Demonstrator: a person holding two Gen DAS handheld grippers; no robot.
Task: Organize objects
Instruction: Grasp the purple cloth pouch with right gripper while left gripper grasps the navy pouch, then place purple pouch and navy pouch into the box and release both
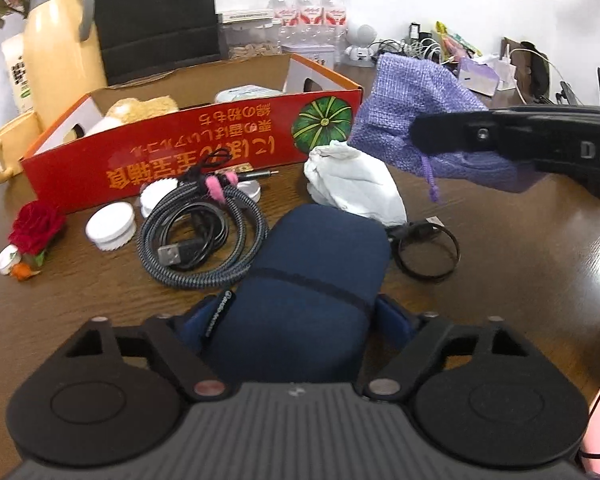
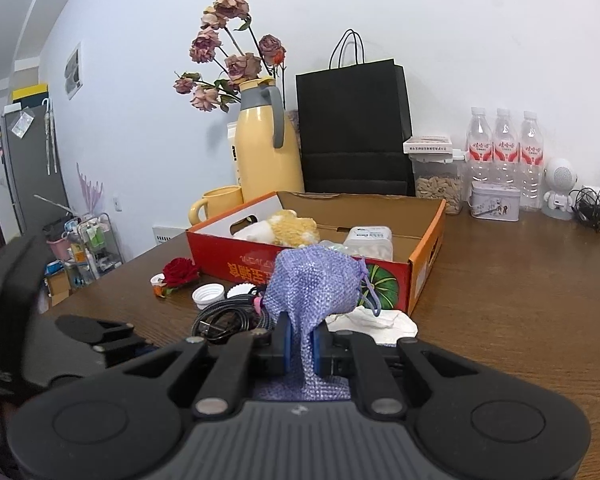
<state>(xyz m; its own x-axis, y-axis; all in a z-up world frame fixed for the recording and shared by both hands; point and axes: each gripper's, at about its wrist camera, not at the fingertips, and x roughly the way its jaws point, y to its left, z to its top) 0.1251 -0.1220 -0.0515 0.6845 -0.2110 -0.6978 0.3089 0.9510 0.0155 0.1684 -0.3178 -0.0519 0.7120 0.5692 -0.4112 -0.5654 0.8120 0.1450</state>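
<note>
**2 soft pouches in hand beside the red box**

The right gripper (image 2: pixel 302 346) has its blue pads clenched on the gathered neck of a lilac woven pouch (image 2: pixel 314 284), held up off the table (image 2: pixel 520 300) just in front of the red cardboard box (image 2: pixel 418 276). It looks light and floppy, sagging over the jaws, so the cinched neck by the drawstring seems the surest hold.

The left gripper (image 1: pixel 290 320) straddles a navy fabric case (image 1: pixel 312 264) lying on the table, jaws wide to either side; whether the pads already press on it I cannot tell. It looks soft and padded, likely to squash under grip, best taken across its narrow width.

Loose on the table: 1 coiled braided cable (image 1: pixel 204 236), 1 crumpled white cloth (image 1: pixel 356 188), 1 black ring (image 1: pixel 428 252), 1 red rose (image 1: pixel 36 226), and at least 3 white caps. At the back stand 3 water bottles (image 2: pixel 504 152).
</note>
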